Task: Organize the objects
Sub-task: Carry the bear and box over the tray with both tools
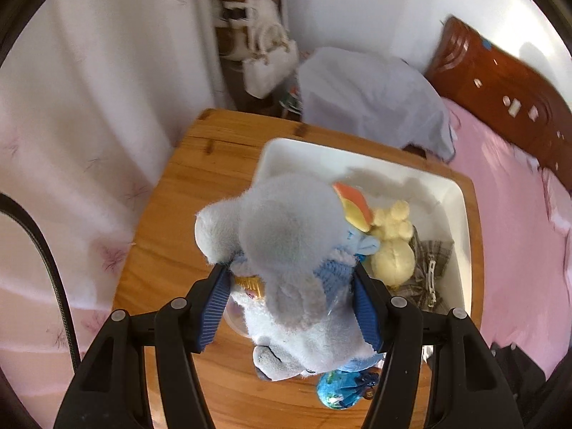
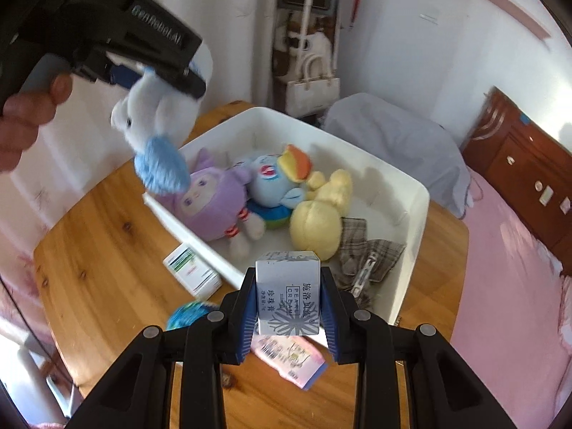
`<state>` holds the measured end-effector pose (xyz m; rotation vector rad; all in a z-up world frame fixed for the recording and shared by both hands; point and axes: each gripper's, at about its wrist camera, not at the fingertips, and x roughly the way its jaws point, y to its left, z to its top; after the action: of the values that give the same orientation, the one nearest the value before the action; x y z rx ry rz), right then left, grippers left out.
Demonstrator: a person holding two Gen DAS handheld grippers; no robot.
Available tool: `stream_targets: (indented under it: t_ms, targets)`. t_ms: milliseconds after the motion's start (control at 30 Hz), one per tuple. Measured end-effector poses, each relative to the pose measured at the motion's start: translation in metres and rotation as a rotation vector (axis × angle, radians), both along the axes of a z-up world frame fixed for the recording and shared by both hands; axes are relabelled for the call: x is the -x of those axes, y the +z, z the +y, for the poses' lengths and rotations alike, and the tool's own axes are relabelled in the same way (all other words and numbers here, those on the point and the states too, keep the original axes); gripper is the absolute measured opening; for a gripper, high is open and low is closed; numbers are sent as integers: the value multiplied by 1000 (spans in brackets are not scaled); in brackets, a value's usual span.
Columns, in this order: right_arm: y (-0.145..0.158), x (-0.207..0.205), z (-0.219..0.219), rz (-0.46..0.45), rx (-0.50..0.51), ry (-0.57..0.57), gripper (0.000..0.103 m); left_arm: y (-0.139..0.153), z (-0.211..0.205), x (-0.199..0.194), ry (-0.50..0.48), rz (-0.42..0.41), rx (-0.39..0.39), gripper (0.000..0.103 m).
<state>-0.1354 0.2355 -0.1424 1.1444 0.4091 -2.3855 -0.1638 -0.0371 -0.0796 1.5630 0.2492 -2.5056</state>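
Jaws of both grippers clamped on loads.
Left gripper [image 1: 291, 304] holds white plush [image 1: 286, 250] above bin [image 2: 411, 193]; right gripper [image 2: 289, 295] grips cream box [image 2: 287, 293] over surface [image 2: 107, 232].

Fluffy cloth plush rabbit [image 1: 286, 250], smooth glossy plastic bin [image 2: 411, 214], grainy varnished wooden table [image 2: 107, 232].

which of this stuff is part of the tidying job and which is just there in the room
Part of the job:
left gripper, shut on the white plush
right gripper, shut on the cream box
white bin with plush toys
green-striped box, pink packet, blue ball on the table

Just there:
white handbag
bed
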Motion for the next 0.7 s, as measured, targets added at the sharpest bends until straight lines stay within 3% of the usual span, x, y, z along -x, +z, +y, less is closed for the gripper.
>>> stream_targets:
  t_ms: [367, 533, 700]
  targets:
    - [-21, 29, 9, -56, 57, -207, 33, -37, 43, 36, -185, -107, -12, 68]
    - [-34, 36, 11, -126, 79, -295, 33, -48, 49, 42, -225, -126, 5, 69]
    - [-42, 39, 15, -177, 114, -363, 33, -60, 46, 42, -233, -145, -42, 69]
